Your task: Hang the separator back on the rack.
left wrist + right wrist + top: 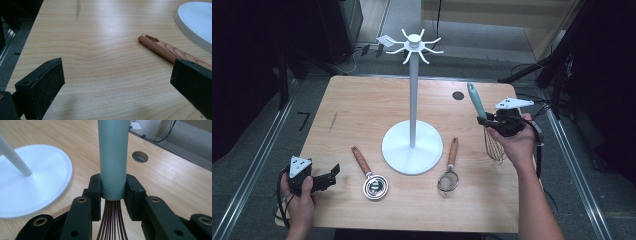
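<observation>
Tabletop point(362, 110) of light wood with rounded corners carries all items; a small dark round grommet hole point(458, 95) sits near its far edge.

White utensil stand point(412, 100), consisting of a round flat base, a slim upright pole and a crown of curved hooks at the top, occupies the centre of the tabletop. Its base also shows at the upper right of the left gripper view point(197, 22) and at the left of the right gripper view point(32, 185).

Wire whisk with a grey-green cylindrical handle point(484, 125) is located at the right side of the tabletop, to the right of the stand. The right gripper point(498, 122), held in the person's right hand point(517, 142), grips it: in the right gripper view the jaws are clamped on the lower end of the handle point(113, 157), just above the point where the wires emerge.

Round metal measuring cup with a wooden handle point(369, 175) lies flat to the left of the stand base. Small mesh strainer with a wooden handle point(450, 167) lies flat to the right of the base, between the base and the whisk.

Left gripper point(329, 176), held in the person's left hand point(299, 197), is positioned at the near left corner of the tabletop. Its jaws are spread wide and hold nothing; in the left gripper view the wooden handle of the measuring cup point(167, 50) lies ahead, near the right jaw.
</observation>
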Demonstrator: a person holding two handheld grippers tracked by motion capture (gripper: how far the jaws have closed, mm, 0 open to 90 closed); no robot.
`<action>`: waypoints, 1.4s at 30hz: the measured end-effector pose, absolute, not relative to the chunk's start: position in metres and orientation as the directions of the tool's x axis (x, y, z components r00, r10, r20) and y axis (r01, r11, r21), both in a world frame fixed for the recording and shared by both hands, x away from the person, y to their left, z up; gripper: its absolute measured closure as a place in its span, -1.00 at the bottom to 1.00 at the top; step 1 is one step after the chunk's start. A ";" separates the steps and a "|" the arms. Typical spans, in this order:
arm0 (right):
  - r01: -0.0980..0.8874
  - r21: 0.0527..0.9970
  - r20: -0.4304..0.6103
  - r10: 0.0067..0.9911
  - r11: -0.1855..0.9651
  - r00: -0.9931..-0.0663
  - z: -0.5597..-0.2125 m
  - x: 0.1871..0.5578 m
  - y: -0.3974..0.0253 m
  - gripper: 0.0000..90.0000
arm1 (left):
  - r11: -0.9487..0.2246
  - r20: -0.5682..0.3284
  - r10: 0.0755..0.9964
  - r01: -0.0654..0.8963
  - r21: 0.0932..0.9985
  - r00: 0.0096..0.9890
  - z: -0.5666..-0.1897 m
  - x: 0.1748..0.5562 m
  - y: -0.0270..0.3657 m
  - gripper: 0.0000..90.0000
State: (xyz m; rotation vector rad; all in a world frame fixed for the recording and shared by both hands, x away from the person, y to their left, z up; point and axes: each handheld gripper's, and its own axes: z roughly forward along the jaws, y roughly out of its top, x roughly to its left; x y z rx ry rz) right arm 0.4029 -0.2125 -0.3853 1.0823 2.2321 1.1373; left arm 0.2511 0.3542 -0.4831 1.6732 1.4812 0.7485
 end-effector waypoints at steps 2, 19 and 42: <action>0.444 0.829 0.005 0.788 0.341 -0.615 -0.383 0.399 -0.211 0.58 | -0.032 -0.059 0.986 0.536 0.843 0.153 -0.483 0.251 0.354 -1.00; 0.311 0.931 0.030 0.812 0.190 -0.583 -0.362 0.366 -0.193 0.58 | -0.033 -0.059 0.987 0.537 0.843 0.152 -0.483 0.251 0.354 -1.00; 0.183 0.978 0.030 0.791 0.104 -0.612 -0.342 0.329 -0.149 0.58 | -0.032 -0.060 0.986 0.536 0.844 0.153 -0.483 0.251 0.354 -1.00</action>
